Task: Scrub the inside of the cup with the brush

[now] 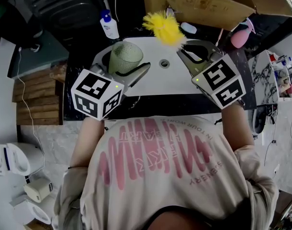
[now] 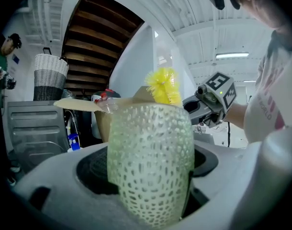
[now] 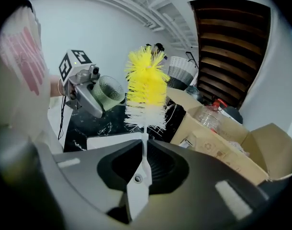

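While the cup [image 2: 151, 162] is showing a pale green, see-through wall dimpled all over, the left gripper [image 1: 123, 63] is grasping it, the jaws pressing on its sides and holding it over the left end of the white sink [image 1: 179, 83]. The right gripper [image 3: 142, 150] is clamping tight on the thin white handle of the brush [image 3: 146, 87]. Its bristle head, yellow at the tip and white below, is standing outside the cup and apart from it, off to the cup's right.
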A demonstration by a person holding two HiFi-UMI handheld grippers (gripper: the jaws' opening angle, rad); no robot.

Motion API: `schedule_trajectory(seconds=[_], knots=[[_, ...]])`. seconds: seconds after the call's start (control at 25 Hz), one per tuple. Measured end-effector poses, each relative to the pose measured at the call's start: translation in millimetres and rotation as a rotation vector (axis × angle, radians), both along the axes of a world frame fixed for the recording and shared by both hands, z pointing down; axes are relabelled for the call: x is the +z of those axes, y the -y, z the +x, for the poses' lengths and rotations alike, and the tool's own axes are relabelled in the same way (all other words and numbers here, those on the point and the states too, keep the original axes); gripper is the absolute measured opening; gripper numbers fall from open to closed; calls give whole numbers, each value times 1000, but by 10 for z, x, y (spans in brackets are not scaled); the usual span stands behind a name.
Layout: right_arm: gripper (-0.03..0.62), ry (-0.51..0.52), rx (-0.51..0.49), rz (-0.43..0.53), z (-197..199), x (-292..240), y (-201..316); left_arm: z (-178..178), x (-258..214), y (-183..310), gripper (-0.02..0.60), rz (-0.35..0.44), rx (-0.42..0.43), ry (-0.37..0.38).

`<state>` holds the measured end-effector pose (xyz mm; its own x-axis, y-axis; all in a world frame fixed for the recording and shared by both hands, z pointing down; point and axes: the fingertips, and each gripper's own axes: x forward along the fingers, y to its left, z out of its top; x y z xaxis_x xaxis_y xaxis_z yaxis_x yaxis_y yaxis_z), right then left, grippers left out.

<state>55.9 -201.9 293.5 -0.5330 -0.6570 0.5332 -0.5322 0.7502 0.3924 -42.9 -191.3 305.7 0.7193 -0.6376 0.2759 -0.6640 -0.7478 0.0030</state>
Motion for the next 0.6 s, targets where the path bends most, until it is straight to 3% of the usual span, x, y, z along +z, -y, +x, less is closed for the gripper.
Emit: schedule_trajectory(seconds=[0.6], knots=[[41, -234, -134, -14, -28, 167, -109, -61, 103, -3, 392, -22, -12, 36]])
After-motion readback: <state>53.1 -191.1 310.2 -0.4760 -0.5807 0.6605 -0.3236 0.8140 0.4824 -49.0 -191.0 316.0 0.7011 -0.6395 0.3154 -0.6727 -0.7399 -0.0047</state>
